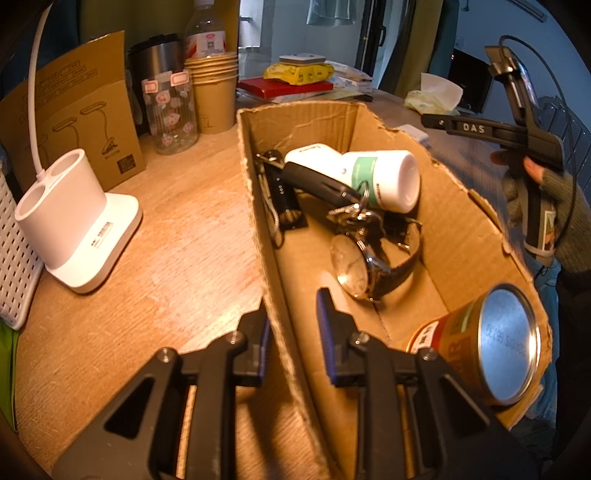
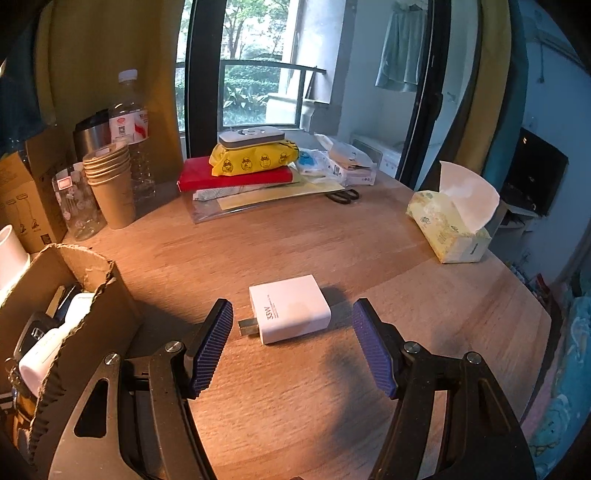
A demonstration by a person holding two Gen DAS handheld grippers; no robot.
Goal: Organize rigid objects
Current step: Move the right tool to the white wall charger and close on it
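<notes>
An open cardboard box [image 1: 461, 236] sits on the wooden table. In it lie a white bottle with a green label [image 1: 384, 177], a car key on a ring [image 1: 317, 181], a wristwatch [image 1: 365, 266], a black device [image 1: 284, 199] and a tin can [image 1: 495, 343]. My left gripper [image 1: 291, 332] straddles the box's near wall with a narrow gap between the pads. My right gripper [image 2: 291, 343] is open just in front of a white 33W charger [image 2: 291, 314] lying on the table. The box also shows at the left of the right wrist view [image 2: 92, 295].
A white lamp base [image 1: 74, 221], a glass jar [image 1: 170, 110], paper cups [image 1: 214, 92] and a water bottle [image 1: 205, 29] stand left of the box. A stack with a red book and a yellow pack [image 2: 255, 162], scissors [image 2: 343, 195] and a tissue pack [image 2: 450, 221] lie farther back.
</notes>
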